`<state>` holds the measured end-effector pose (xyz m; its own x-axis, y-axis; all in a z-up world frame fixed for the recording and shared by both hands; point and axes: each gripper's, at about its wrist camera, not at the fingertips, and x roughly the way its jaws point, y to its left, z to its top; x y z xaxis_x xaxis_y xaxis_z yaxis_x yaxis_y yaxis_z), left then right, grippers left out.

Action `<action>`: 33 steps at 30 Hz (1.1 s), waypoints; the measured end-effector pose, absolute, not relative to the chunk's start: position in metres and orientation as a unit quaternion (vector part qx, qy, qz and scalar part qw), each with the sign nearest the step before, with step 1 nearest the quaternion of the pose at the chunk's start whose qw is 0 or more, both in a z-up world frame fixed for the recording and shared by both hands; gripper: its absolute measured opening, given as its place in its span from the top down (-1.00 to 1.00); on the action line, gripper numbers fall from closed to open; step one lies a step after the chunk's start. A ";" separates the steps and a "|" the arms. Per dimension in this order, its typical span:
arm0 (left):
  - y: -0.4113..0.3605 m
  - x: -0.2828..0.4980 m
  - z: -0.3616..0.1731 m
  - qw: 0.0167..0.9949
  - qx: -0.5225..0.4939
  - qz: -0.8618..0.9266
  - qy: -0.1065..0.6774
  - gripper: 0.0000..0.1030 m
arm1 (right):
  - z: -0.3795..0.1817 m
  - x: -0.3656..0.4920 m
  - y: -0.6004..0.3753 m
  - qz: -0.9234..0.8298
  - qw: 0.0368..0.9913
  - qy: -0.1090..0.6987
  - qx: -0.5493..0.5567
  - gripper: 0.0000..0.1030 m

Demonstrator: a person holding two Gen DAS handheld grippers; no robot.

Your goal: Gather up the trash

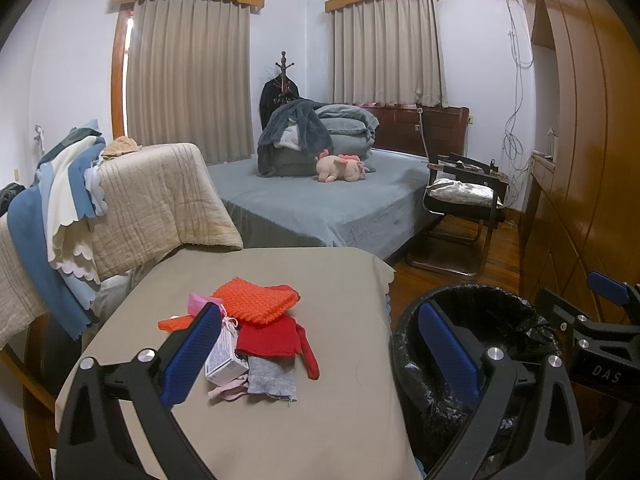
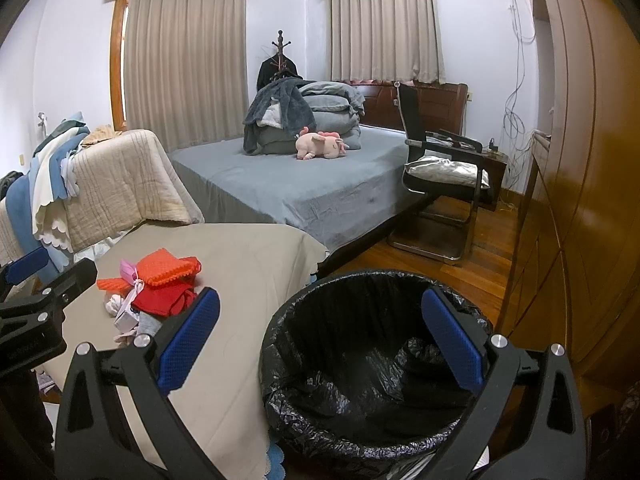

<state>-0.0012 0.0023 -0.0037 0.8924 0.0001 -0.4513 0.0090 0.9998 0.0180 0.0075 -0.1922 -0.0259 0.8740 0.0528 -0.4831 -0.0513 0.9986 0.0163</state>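
trash bin (image 2: 372, 364): one, black-lined, on floor just right of table (image 1: 320, 420) | trash pile (image 1: 256, 336): one, on table; one small box (image 1: 226, 364) in it | left gripper (image 1: 320, 352): wide open, empty | right gripper (image 2: 320, 344): wide open, empty, over bin

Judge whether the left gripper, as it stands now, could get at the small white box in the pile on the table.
Probably yes. The left gripper is open and empty, pointed at the pile, and the small white box lies on top by its left finger. Nothing stands between them; only a pink ribbon drapes over the box.
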 end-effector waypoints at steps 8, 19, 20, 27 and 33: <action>0.002 0.000 -0.009 0.972 0.009 -0.001 0.234 -0.88 | -0.027 0.008 -0.192 0.027 0.968 0.251 0.002 -0.91; 0.002 0.000 -0.011 0.972 0.008 -0.001 0.236 -0.88 | -0.026 0.010 -0.190 0.027 0.967 0.252 0.002 -0.91; 0.002 0.001 -0.011 0.972 0.008 -0.001 0.236 -0.88 | -0.025 0.010 -0.190 0.027 0.967 0.252 0.002 -0.91; 0.002 0.001 -0.013 0.972 0.008 -0.001 0.235 -0.88 | -0.028 0.008 -0.195 0.027 0.967 0.252 0.002 -0.91; 0.002 0.001 -0.015 0.972 0.007 -0.001 0.236 -0.88 | -0.027 0.008 -0.196 0.027 0.967 0.253 0.002 -0.91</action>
<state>0.0012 0.0020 -0.0152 0.8887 0.0017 -0.4585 0.0045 0.9999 0.0126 0.0076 -0.1961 -0.0268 0.8708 0.0534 -0.4887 -0.0518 0.9985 0.0167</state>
